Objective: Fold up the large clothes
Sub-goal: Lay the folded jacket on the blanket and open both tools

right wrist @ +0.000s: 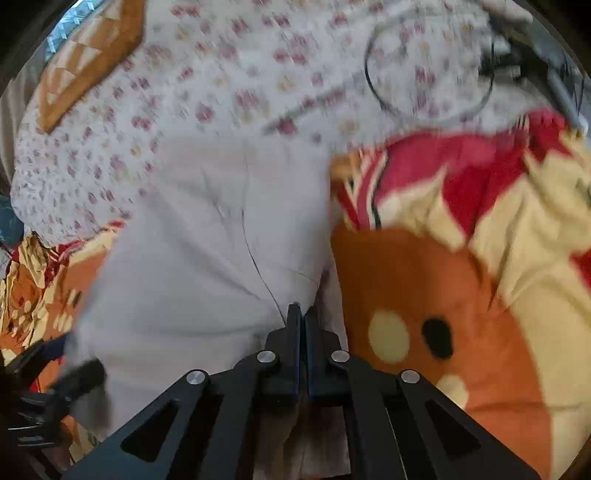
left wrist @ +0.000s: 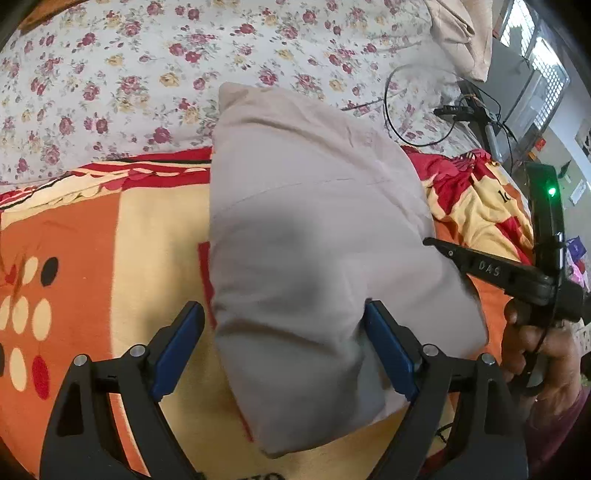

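Observation:
A large beige-grey garment [left wrist: 310, 229] lies lengthwise on the orange, cream and red blanket [left wrist: 110, 240]. My left gripper [left wrist: 284, 314] is open, its blue pads [left wrist: 177, 347] on either side of the garment's near end, not closed on it. The right gripper shows in the left wrist view [left wrist: 476, 264] at the garment's right edge. In the right wrist view my right gripper [right wrist: 303, 314] is shut on the garment [right wrist: 207, 236], pinching its right edge. That view is blurred.
A floral bedsheet [left wrist: 147, 74] covers the bed beyond the blanket [right wrist: 461, 277]. A black cable loop [left wrist: 417, 103] and a black device lie at the far right. A beige pillow [left wrist: 461, 33] sits at the back right. A person's hand [left wrist: 535, 354] holds the right gripper.

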Demonstrator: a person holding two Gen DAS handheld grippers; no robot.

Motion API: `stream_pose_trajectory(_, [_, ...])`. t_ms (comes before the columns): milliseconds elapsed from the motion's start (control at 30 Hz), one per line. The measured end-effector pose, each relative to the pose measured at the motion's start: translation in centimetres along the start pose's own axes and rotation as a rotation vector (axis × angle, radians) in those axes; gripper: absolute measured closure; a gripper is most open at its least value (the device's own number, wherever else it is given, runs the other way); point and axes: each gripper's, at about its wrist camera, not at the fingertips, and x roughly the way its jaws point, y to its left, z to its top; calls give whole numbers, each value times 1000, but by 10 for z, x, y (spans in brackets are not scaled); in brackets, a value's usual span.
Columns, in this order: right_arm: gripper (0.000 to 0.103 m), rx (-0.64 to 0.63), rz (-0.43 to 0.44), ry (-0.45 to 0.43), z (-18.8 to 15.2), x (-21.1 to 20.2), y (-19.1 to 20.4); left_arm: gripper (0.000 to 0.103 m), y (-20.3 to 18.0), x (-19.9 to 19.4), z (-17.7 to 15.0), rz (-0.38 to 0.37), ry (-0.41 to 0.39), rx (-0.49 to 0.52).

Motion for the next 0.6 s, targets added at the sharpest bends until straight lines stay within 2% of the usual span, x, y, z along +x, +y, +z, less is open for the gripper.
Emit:
stream_pose_trajectory(67, [102,22,34,-18,1,-7,-4,14,-3,1,-1,11,0,14])
stream_pose_trajectory(133, [96,26,29,-46,4,-22,-4,14,-3,2,-1,12,2,15])
stream_pose_trajectory(167, [88,34,4,-69,6,-31,-4,14,-3,3,0,12,7,11])
stream_pose_trajectory(200, [76,43,-25,-97,8,-41,-3,14,-2,3,0,10,9,6])
stream_pose_trajectory(267, [63,45,-17,-152,13,-56,1,14,-1,3,1,3,16,-1])
stream_pose_trajectory(367, [63,33,71,-165,17,-61,15,14,3,-1,7,-20,9,-30])
stream_pose_trajectory(433, [65,10,115,-144,23,-49,24,14,6,-4,13,-43,-4,-55])
stream_pose_trajectory(533, [65,-41,58,-93,27,-17,34,14,10,1,20,-57,-6,-78])
stream_pose_trajectory(600, [63,-44,20,-28,29,17,28,9,11,14,22,-73,23,-75])
